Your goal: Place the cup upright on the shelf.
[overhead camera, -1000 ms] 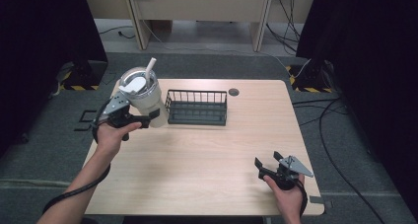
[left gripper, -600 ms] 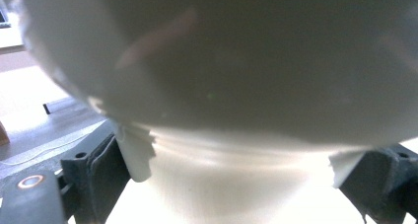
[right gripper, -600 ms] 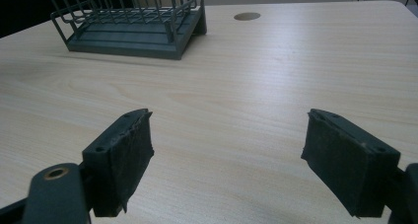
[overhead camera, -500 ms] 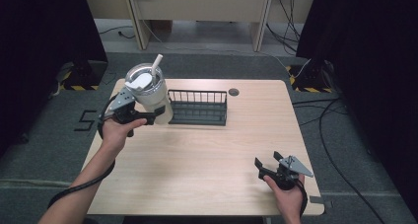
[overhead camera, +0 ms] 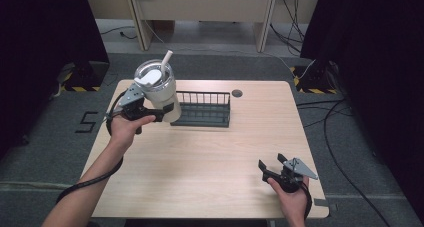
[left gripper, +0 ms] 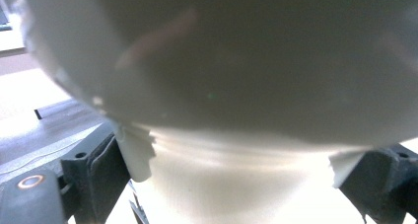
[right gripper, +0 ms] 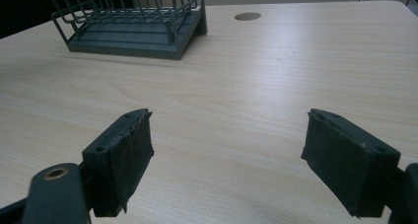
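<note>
Tumbler (overhead camera: 159,89) with lid and straw (overhead camera: 166,62) was held aloft, tilted, above table's (overhead camera: 210,152) 10 o'clock area, just left of rack (overhead camera: 202,109). Left gripper (overhead camera: 161,113) was clamped on tumbler's lower body; jaws flanked cup on both sides. Right gripper (overhead camera: 269,168) rested at 5 o'clock, jaws spread wide, nothing between. Rack sat at 11 o'clock of right gripper.

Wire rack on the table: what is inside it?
The wire rack looks empty along its visible floor. Its left end is covered by the tumbler that the left gripper holds, so that part cannot be checked.
</note>
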`<state>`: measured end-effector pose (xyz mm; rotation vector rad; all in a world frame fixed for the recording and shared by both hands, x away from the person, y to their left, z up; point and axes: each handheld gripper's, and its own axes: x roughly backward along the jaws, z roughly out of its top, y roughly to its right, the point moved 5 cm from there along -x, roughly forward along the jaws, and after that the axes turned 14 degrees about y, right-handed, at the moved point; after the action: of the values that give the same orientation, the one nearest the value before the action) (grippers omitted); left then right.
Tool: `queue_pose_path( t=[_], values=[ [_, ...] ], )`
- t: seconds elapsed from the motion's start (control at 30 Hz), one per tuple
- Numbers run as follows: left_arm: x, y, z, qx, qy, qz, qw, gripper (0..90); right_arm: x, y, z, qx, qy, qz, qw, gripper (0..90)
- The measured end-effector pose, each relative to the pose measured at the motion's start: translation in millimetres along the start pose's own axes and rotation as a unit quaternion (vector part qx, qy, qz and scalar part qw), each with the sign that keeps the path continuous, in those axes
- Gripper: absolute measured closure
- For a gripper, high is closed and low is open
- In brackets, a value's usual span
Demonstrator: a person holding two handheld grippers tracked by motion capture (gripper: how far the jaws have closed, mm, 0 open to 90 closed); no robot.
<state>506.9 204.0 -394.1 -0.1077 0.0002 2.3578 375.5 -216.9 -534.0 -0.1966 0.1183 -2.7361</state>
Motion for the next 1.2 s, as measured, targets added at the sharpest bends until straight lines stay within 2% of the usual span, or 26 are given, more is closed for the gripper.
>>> queue_pose_path(
  t=[0.77,1.2],
  values=[
    [-31.9,1.3,9.1,-0.016,-0.003,-0.005,0.9998,10.0,0.3,0.4,0.0,-0.005,0.001,0.0,1.0,19.2],
    [-56.4,4.6,12.7,-0.024,-0.006,-0.011,0.9996,10.0,0.7,0.5,0.0,-0.006,0.002,0.001,1.0,19.2]
  ],
)
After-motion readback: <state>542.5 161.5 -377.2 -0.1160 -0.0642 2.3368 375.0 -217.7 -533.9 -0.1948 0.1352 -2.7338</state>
